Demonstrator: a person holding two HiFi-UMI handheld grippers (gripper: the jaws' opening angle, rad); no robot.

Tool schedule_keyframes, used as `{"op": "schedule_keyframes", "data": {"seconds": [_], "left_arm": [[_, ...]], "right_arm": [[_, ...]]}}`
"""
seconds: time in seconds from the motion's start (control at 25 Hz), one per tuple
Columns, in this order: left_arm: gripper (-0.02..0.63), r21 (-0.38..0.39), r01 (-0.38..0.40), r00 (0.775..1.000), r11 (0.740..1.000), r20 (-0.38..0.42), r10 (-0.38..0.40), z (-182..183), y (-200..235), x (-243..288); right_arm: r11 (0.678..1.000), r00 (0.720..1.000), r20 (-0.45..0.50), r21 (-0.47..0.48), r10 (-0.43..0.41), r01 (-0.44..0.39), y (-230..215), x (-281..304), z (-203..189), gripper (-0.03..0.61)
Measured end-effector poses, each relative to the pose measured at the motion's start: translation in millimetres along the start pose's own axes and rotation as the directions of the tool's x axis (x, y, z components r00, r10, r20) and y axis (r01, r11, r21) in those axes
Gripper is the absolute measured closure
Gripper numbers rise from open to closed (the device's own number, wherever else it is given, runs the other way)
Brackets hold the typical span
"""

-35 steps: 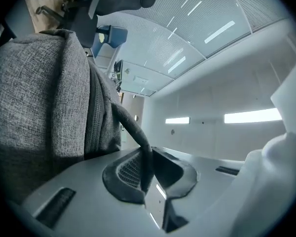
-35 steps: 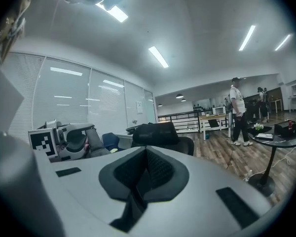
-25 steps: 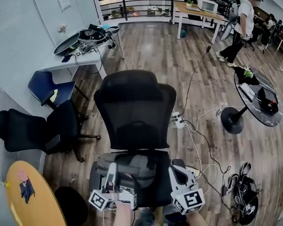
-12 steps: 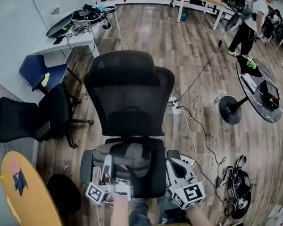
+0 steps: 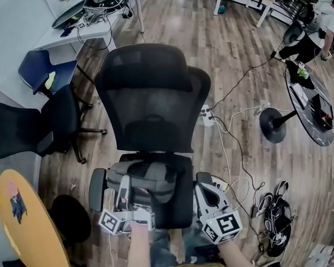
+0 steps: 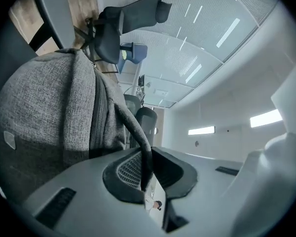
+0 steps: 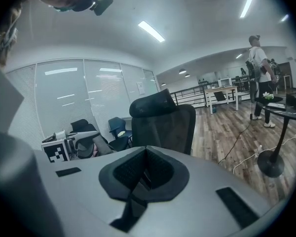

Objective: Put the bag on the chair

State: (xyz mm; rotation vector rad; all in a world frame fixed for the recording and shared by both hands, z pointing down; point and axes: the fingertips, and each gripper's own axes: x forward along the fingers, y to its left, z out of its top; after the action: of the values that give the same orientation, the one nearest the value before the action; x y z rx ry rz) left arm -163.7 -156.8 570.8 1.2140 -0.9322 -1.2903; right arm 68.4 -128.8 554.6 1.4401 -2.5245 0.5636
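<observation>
Black mesh office chair with a tall back and headrest [image 5: 153, 110] fills the middle of the head view, facing me, on wood-plank floor [image 5: 234, 65].

Grey woven-fabric bag [image 5: 146, 178] lies on the chair's seat, against the foot of the backrest. Its long axis runs across the seat from side to side. It looks to be resting its weight on the cushion, not hanging.

My left claw [image 6: 148, 168] is straight in front of the bag's near face, just short of it, pointing toward the backrest. It is pinched shut on the bag's thin dark strap [image 6: 132, 125], which runs from between the pads up onto the grey fabric at the left of the left gripper view.

My right claw [image 7: 144, 171] sits over the right edge of the seat, just beside the bag's right end. Its pads are pressed together and I see nothing between them. It points past the chair back into the room.

Judgement: the left claw is the nearer one and the only one tied to the bag. The bag lies ahead of it and slightly below. The placing looks all but done. What is left is to part the left pads so the strap drops, then draw back toward me along the claw's own line. Risk: the strap snags on a pad and drags the bag toward the seat's front edge.
</observation>
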Motion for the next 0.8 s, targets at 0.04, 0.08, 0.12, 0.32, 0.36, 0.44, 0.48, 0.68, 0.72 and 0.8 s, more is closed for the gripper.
{"op": "schedule_keyframes", "data": {"seconds": [0.04,0.08,0.12,0.32,0.36,0.44,0.48,0.68,0.72,0.8], "left_arm": [[0.572,0.003,0.001,1.000,1.000,0.001,-0.001,0,1,2],[0.572,0.007,0.003,1.000,1.000,0.001,-0.003,0,2,4],[0.572,0.009,0.004,1.000,1.000,0.004,-0.004,-1,3,6],[0.568,-0.002,0.013,0.999,1.000,0.032,-0.013,-6,9,18],[0.568,0.001,0.016,0.999,1.000,0.036,-0.016,-6,10,19],[0.568,0.014,0.015,0.999,1.000,0.038,-0.015,-6,12,24],[0.568,0.022,0.012,0.999,1.000,0.037,-0.012,-5,13,26],[0.566,0.033,0.009,0.999,0.999,0.031,-0.011,-6,21,45],[0.565,0.038,0.004,1.000,0.999,0.028,-0.005,-8,23,49],[0.565,0.050,-0.002,1.000,0.999,0.020,0.001,-8,27,56]], "right_arm": [[1.000,1.000,-0.006,0.002,0.002,-0.002,0,1,-3,0.566],[1.000,1.000,-0.010,0.004,0.005,-0.005,-1,3,-5,0.566],[1.000,1.000,-0.012,0.009,0.008,-0.008,-2,4,-6,0.566],[0.998,1.000,-0.004,0.069,-0.007,0.007,-10,18,-13,0.566],[0.997,1.000,-0.007,0.082,-0.013,0.014,-12,20,-16,0.566],[0.990,1.000,-0.016,0.135,-0.027,0.029,-16,25,-20,0.566],[0.984,1.000,-0.014,0.178,-0.028,0.030,-18,28,-21,0.566],[0.954,1.000,0.018,0.299,-0.004,-0.002,-20,38,-25,0.566],[0.958,1.000,0.009,0.288,-0.004,0.001,-21,38,-27,0.566],[0.963,1.000,-0.002,0.269,-0.001,0.002,-22,38,-28,0.566]]}}
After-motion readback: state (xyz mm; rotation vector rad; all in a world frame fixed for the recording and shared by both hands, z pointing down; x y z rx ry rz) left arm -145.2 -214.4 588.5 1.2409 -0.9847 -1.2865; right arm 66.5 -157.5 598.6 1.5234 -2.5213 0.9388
